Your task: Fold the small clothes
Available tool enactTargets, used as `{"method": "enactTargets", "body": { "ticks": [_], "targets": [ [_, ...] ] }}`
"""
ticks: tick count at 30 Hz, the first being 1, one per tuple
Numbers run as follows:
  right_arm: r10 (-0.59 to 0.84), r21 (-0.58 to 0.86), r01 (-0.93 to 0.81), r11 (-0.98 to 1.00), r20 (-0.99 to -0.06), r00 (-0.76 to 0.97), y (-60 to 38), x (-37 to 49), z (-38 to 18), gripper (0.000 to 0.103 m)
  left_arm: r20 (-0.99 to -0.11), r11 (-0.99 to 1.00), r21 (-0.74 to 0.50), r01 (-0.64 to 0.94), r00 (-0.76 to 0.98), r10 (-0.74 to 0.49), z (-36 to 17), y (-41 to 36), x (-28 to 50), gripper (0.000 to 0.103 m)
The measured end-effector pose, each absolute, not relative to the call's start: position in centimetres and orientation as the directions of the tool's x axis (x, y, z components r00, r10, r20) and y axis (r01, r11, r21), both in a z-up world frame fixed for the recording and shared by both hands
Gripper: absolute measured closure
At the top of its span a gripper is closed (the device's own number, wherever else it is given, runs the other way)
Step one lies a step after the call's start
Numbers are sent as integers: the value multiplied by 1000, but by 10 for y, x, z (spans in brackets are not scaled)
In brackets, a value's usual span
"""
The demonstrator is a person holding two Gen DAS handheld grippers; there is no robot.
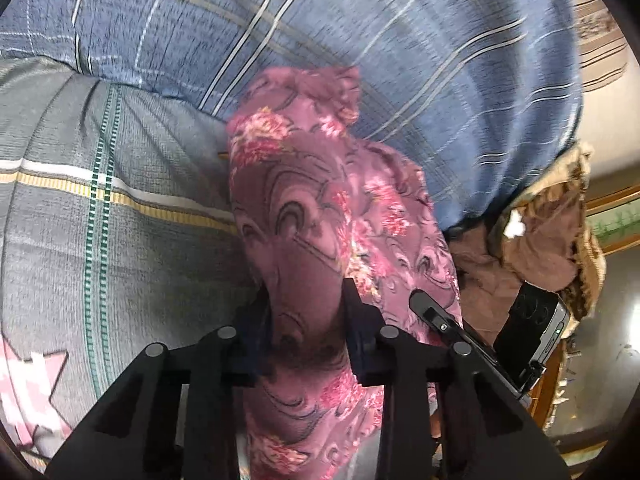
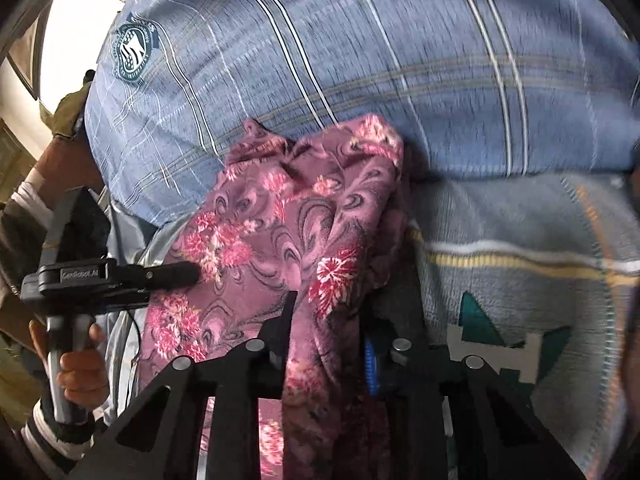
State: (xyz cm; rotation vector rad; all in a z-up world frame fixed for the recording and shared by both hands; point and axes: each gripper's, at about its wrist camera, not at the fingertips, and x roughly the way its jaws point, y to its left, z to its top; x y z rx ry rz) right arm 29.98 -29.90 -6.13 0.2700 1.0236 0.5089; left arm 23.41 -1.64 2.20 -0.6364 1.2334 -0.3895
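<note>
Over the grey plaid bedding and against the blue striped pillow, the pink floral garment hangs bunched, pinched between the nearly closed fingers of both the left gripper and the right gripper.

The left tool grips a bunched pink floral cloth over a grey checked bed; a blue striped pillow lies behind; the right tool is beside it.

I am seeing a mauve garment flowering in pink and red, a blue plaid pillow, and grey bedding striped yellow, white and green.
</note>
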Motion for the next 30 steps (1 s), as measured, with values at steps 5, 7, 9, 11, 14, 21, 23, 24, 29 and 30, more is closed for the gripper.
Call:
{"method": "enactTargets", "body": {
  "ticks": [5, 7, 9, 11, 14, 21, 23, 24, 29, 30],
  "targets": [
    [525, 414, -324, 851, -701, 483, -303, 277, -8, 78, -685, 728, -686, -21, 357, -635, 71, -1, 214, 74],
    [541, 406, -359, 841, -663, 517, -300, 263, 23, 78, -654, 711, -703, 5, 388, -649, 95, 11, 207, 74],
    [564, 411, -388, 825, -626, 538, -294, 250, 46, 78, -627, 708, -705, 42, 430, -650, 122, 28, 192, 74],
    [593, 425, -413, 805, -592, 546, -284, 238, 62, 77, -618, 717, -694, 63, 459, -638, 138, 40, 178, 74],
    [633, 462, -432, 774, -564, 530, -265, 222, 61, 76, -635, 751, -658, 62, 491, -596, 143, 62, 154, 74],
    [682, 552, -401, 731, -583, 441, -208, 198, -11, 76, -702, 803, -596, -22, 499, -507, 79, 106, 117, 74],
    [681, 575, -366, 732, -607, 409, -198, 197, -40, 76, -726, 814, -579, -48, 484, -488, 55, 112, 112, 74],
    [678, 580, -352, 735, -618, 397, -196, 196, -50, 76, -739, 820, -569, -61, 476, -477, 42, 114, 111, 74],
    [615, 517, -333, 788, -676, 406, -191, 196, -90, 71, -778, 863, -503, -53, 463, -426, 0, 112, 109, 58],
    [588, 492, -322, 809, -695, 414, -194, 197, -100, 67, -775, 862, -504, -52, 468, -425, -7, 113, 110, 48]
  ]
}}
